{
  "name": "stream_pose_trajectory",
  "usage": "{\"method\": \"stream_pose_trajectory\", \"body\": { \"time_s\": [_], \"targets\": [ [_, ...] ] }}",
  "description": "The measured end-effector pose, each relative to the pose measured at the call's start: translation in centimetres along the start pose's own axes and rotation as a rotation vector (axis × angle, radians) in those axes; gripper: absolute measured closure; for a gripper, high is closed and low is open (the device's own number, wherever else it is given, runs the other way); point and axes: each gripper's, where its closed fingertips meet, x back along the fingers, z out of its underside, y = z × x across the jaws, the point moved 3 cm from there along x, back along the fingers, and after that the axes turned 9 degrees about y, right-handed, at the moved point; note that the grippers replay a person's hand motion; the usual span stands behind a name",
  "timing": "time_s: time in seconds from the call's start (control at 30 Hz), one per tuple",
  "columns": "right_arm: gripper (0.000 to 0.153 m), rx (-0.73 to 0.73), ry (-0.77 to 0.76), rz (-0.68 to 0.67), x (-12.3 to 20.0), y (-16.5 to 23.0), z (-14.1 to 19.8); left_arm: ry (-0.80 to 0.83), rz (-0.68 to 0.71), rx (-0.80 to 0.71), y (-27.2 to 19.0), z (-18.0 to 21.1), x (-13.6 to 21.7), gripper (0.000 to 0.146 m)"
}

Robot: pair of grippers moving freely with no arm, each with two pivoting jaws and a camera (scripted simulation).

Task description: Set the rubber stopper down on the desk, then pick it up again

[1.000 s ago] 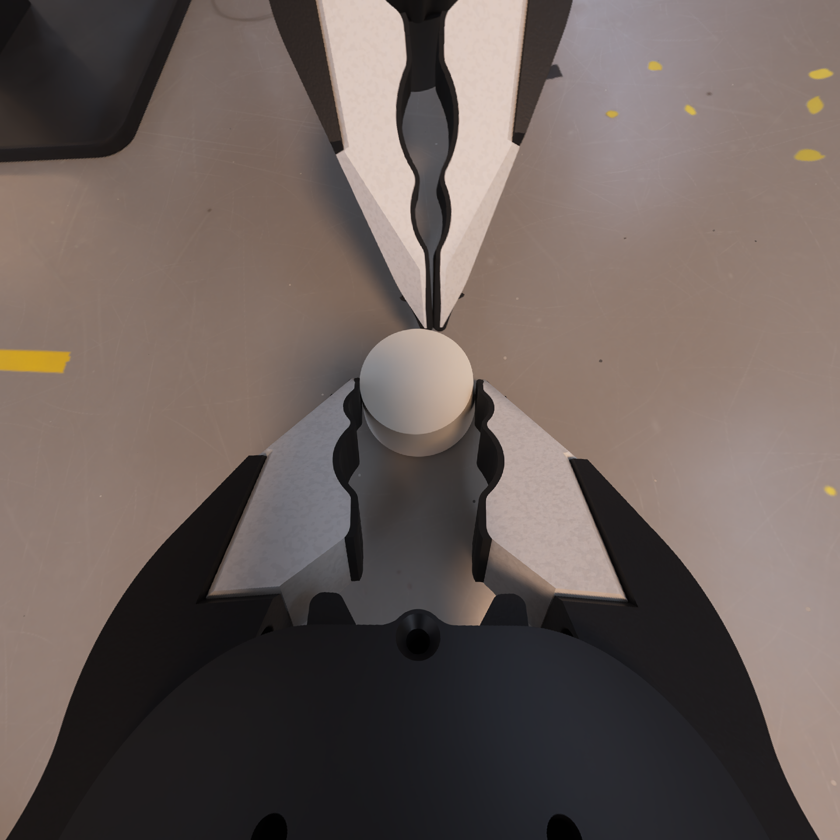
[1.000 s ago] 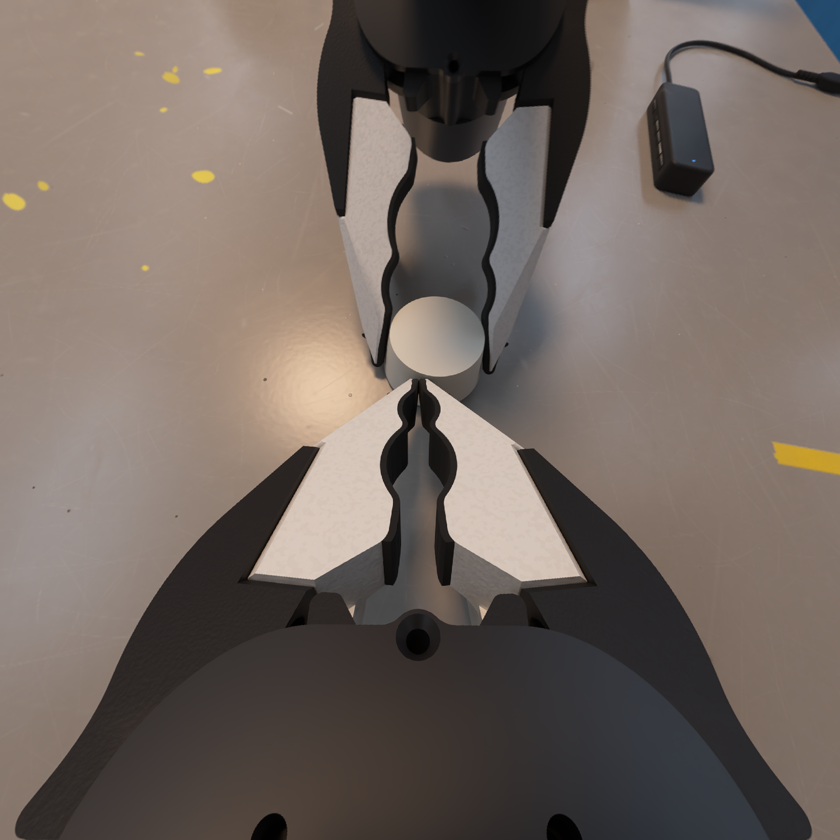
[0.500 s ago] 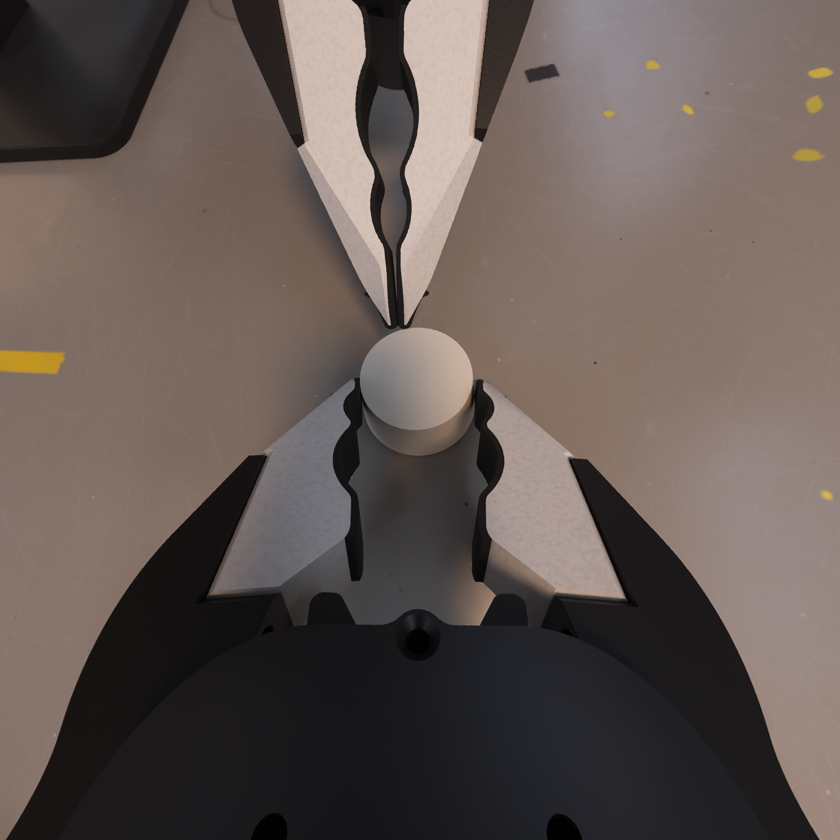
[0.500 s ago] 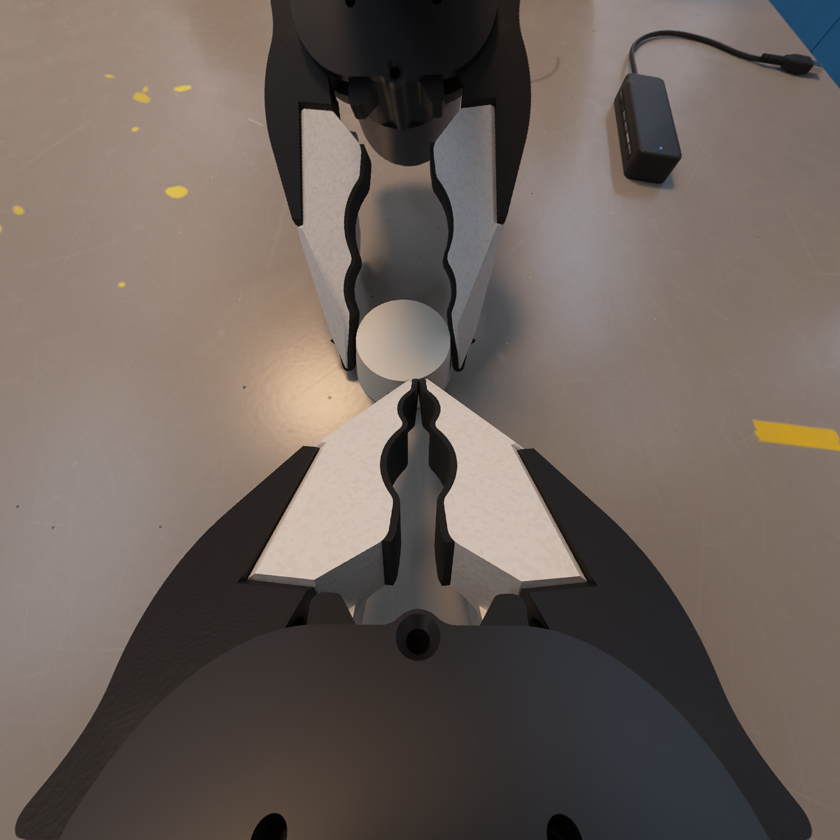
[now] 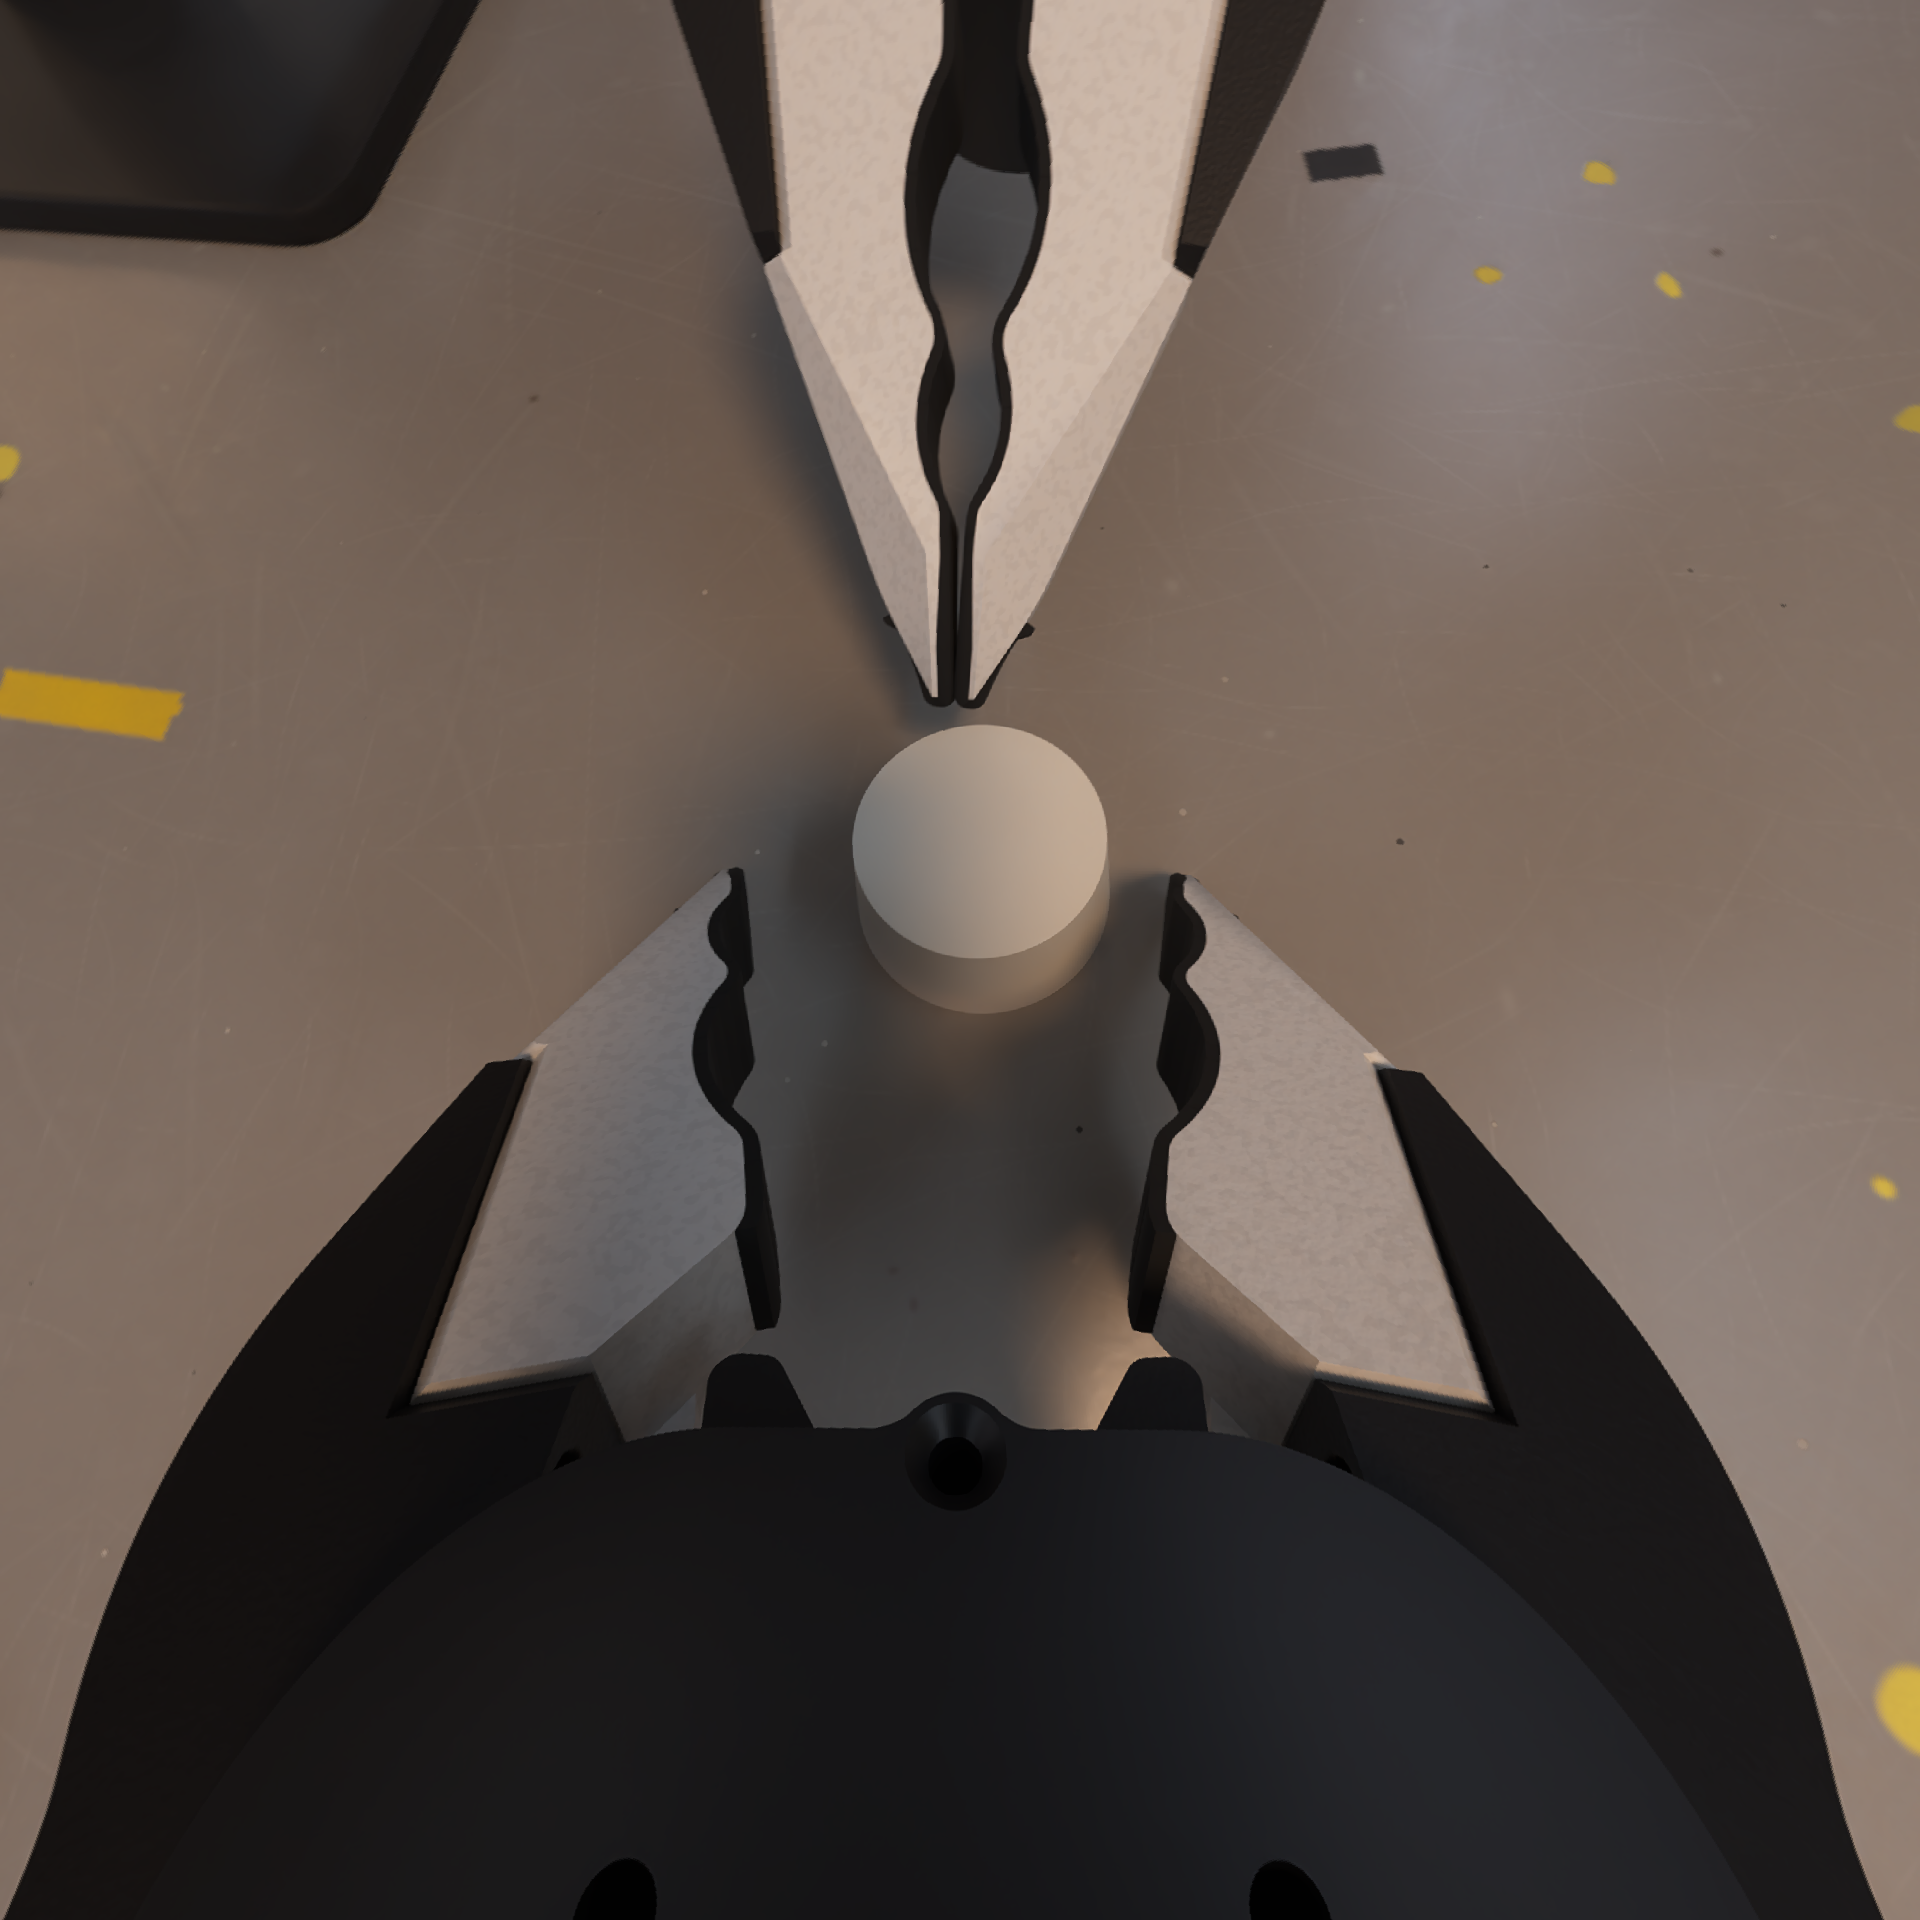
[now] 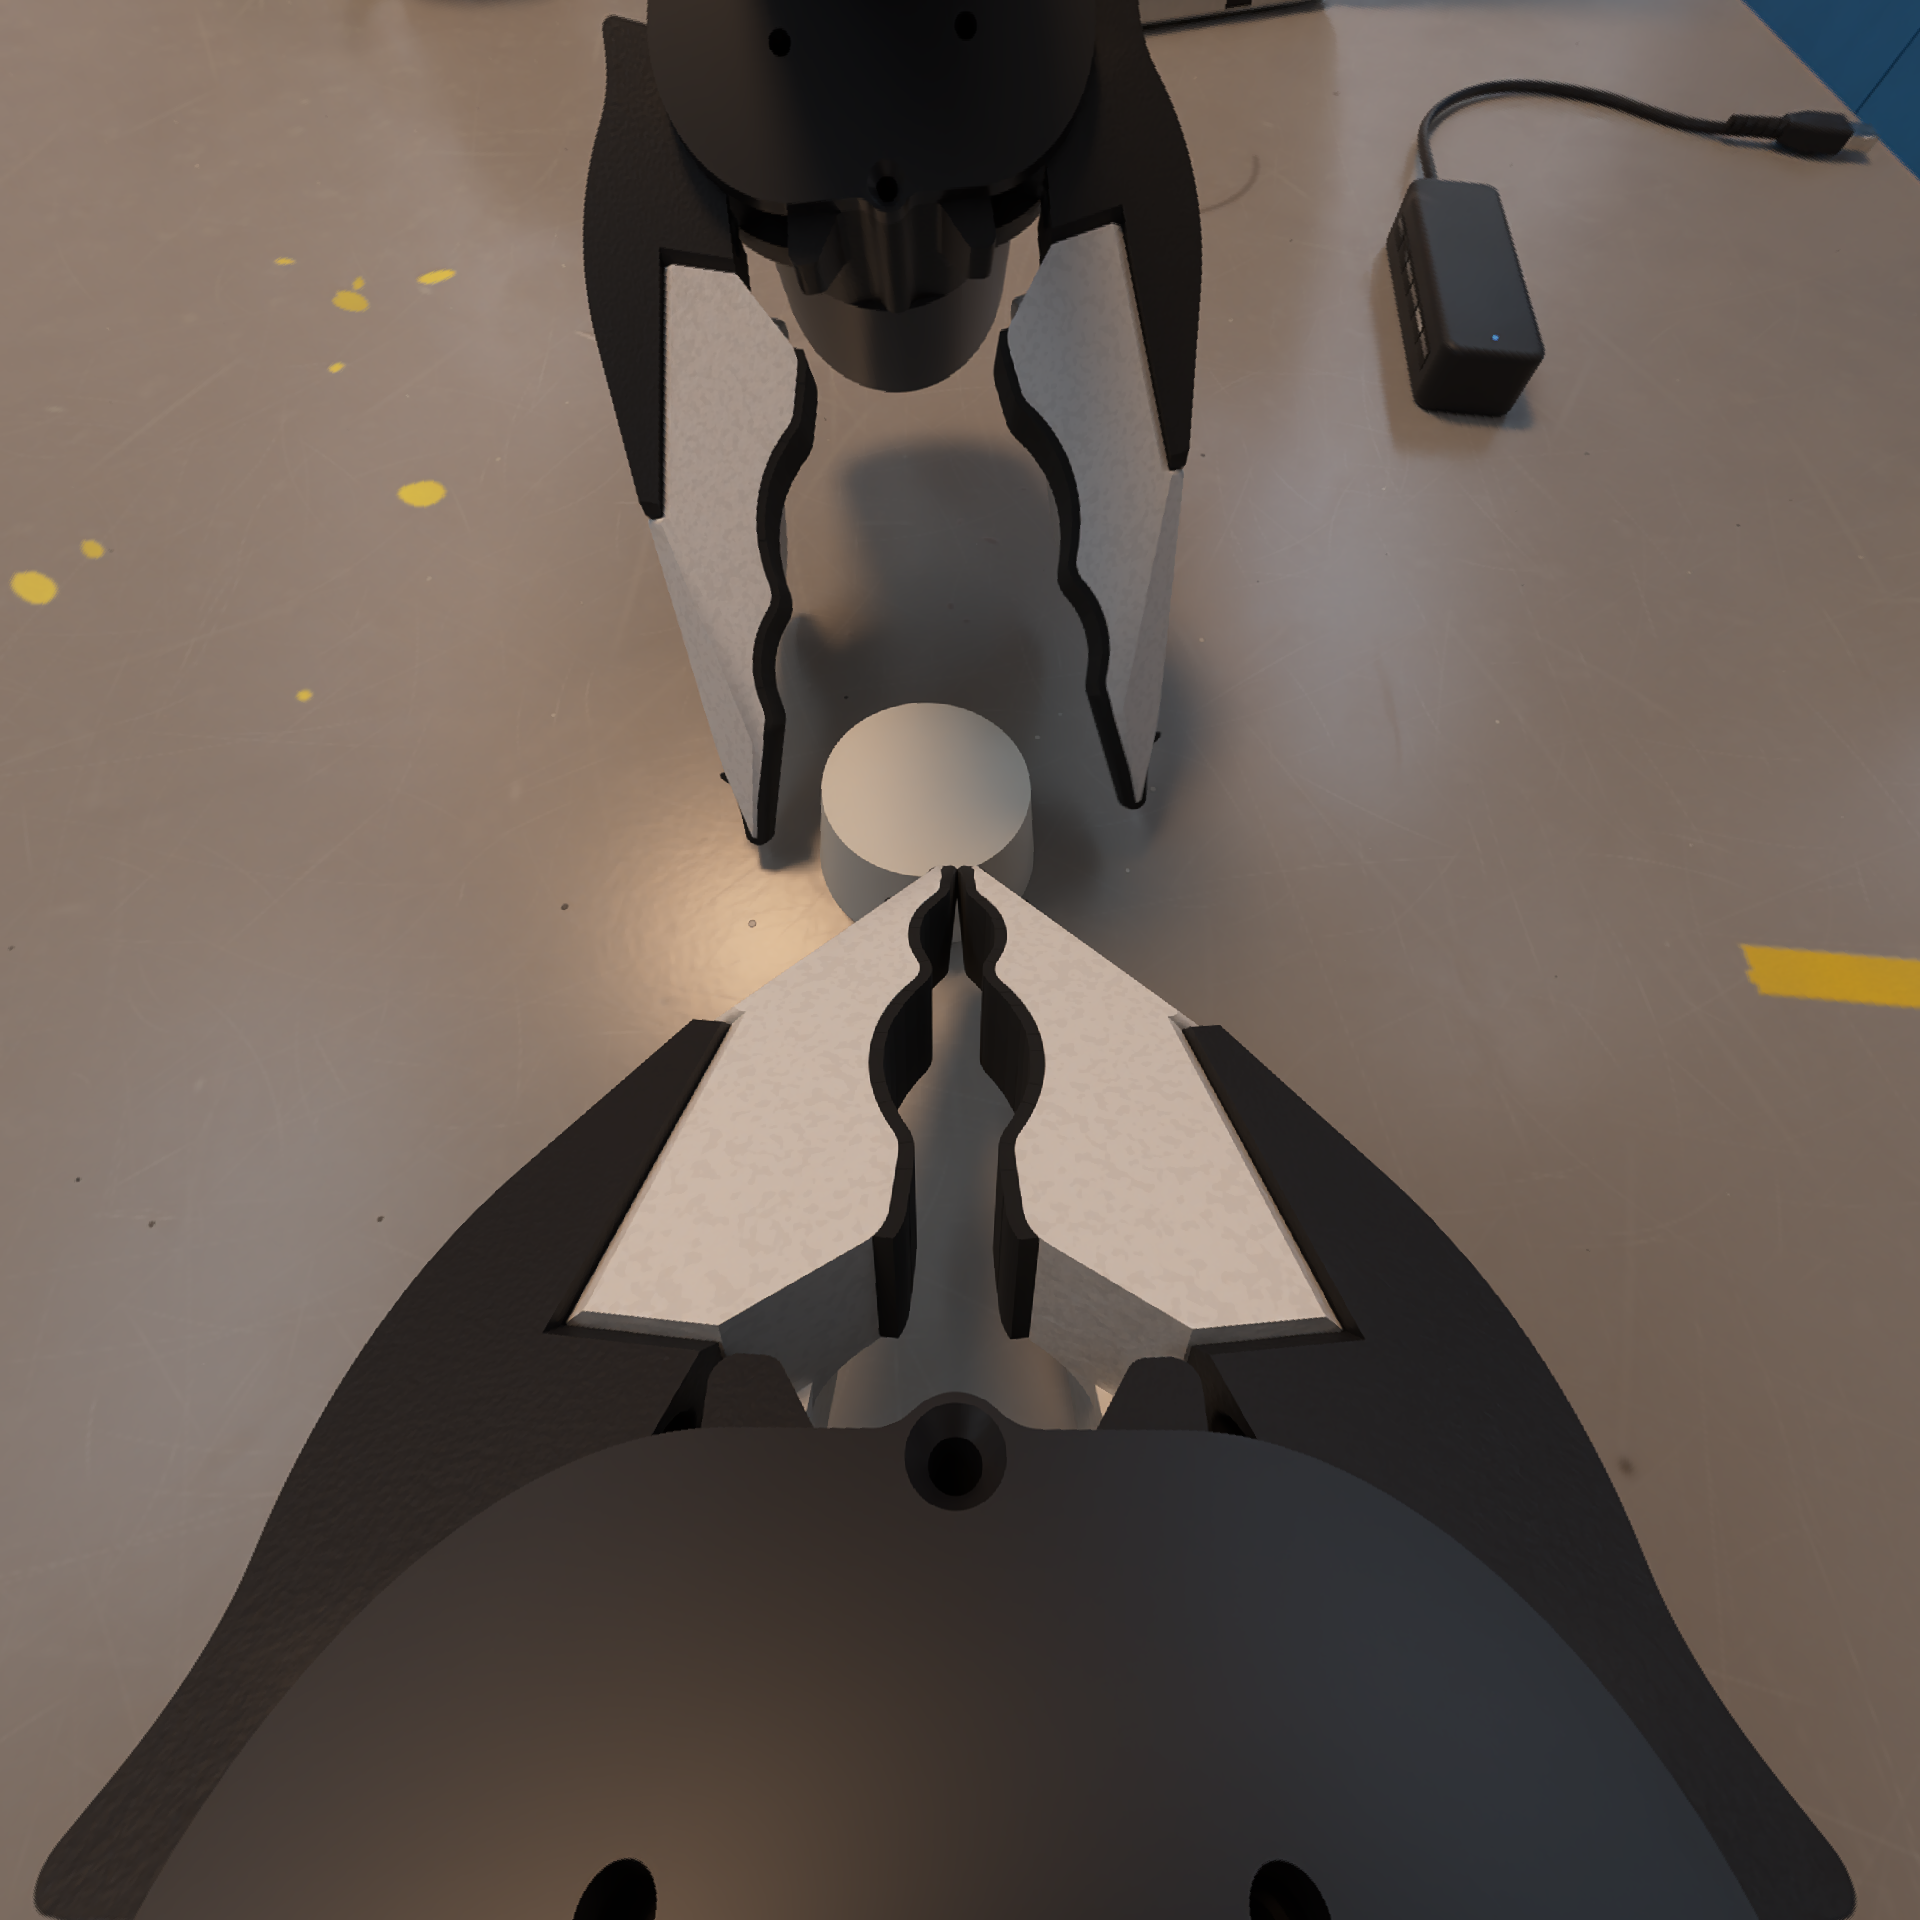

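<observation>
Rubber stopper stands upright on the bench at the centre of the left wrist view, its axis vertical, broad flat face up and its side narrowing toward the base. It lies straight ahead of the left gripper, whose jaws stand apart, one tip on either side of the stopper with a clear gap on both sides and no contact. From the upper centre of the same view the right gripper points at it with its jaws together, the tips just beside the stopper's far rim. The left gripper is judged the better placed, since the stopper already sits between its tips. Material: the stopper is matte, pale grey-beige and smooth. The fingers are speckled white with wavy black pads. The bench is scuffed grey-brown, flecked with yellow paint spots and a yellow tape strip; in the right wrist view a small black box with a cable lies at upper right.
</observation>
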Motion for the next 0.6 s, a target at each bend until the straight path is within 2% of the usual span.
{"method": "stream_pose_trajectory", "body": {
  "time_s": [0.13, 0.23, 0.27, 0.4, 0.6],
  "targets": [
    [0.153, -0.02, -0.013, -0.007, 0.12, -0.14, -0.05, -0.011, -0.055, -0.003, 0.17, 0.01, 0.23, 0.062],
    [0.153, -0.042, -0.022, -0.021, 0.19, -0.27, -0.07, -0.03, -0.141, -0.029, -0.09, -0.1, 0.44, 0.077],
    [0.153, -0.048, -0.024, -0.025, 0.21, -0.3, -0.08, -0.025, -0.142, -0.009, -0.23, -0.13, 0.38, 0.078],
    [0.153, -0.059, -0.024, -0.038, 0.2, -0.33, -0.07, -0.003, -0.114, 0.076, -0.3, -0.13, 0.12, 0.066],
    [0.153, -0.064, -0.02, -0.043, 0.16, -0.33, -0.04, 0.004, -0.084, 0.096, -0.33, -0.09, -0.01, 0.067]
  ]
}}
